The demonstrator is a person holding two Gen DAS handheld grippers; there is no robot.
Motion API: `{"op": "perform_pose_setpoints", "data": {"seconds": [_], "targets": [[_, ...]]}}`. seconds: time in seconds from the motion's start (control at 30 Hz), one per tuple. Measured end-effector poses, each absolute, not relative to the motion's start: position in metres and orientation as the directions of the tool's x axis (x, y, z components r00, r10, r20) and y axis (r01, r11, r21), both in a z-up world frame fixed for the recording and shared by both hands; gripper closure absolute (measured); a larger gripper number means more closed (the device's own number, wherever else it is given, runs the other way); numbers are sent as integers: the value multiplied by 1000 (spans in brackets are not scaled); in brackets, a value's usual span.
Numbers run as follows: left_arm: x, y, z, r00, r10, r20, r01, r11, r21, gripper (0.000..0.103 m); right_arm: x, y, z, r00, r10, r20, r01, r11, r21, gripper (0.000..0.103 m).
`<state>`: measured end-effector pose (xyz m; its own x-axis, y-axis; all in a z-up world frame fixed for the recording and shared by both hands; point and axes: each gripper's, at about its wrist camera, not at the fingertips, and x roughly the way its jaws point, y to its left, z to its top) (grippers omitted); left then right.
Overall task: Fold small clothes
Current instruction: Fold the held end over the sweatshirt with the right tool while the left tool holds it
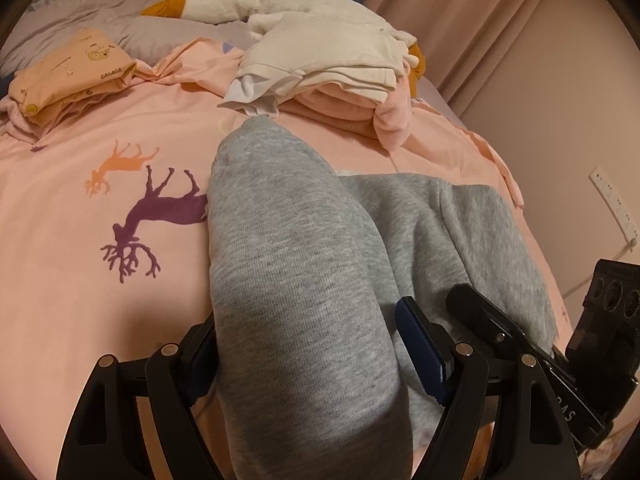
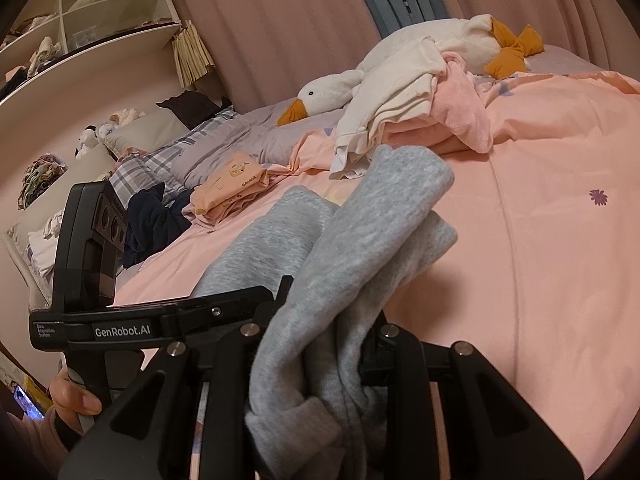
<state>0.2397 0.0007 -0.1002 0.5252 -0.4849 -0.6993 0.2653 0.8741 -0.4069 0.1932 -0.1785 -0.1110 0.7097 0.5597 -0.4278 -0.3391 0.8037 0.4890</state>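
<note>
I see the bed (image 1: 80, 300) filling both views, covered in a pink duvet printed with a purple deer (image 1: 160, 216) at centre left of the left wrist frame. Along the top lies a white plush goose (image 1: 224, 2), its orange beak pointing left. Just below it, at upper centre, sits a stack of folded white and pink clothes (image 1: 320, 68), and at upper left a folded orange printed garment (image 1: 68, 72).

The grey sweatpants (image 1: 304, 280) run from the bottom centre upward, ending just short of the stack. One thick fold of them passes between my left gripper (image 1: 308, 364) fingers, which stand wide; I cannot tell whether the pads press it. In the right wrist view my right gripper (image 2: 320, 364) fingers are nearly closed, pinching a bunched part of the sweatpants, which rises toward the centre of the frame. At lower left, a hand (image 2: 74, 400) holds the left gripper's handle.
</note>
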Motion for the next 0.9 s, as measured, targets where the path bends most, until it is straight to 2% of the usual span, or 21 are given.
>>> {"op": "perform_pose_setpoints", "data": {"seconds": [0.9], "targets": [[234, 15, -115, 504, -428, -750, 217, 903, -370, 24, 198, -202, -136, 663, 558, -499, -206, 777, 595, 75]]}}
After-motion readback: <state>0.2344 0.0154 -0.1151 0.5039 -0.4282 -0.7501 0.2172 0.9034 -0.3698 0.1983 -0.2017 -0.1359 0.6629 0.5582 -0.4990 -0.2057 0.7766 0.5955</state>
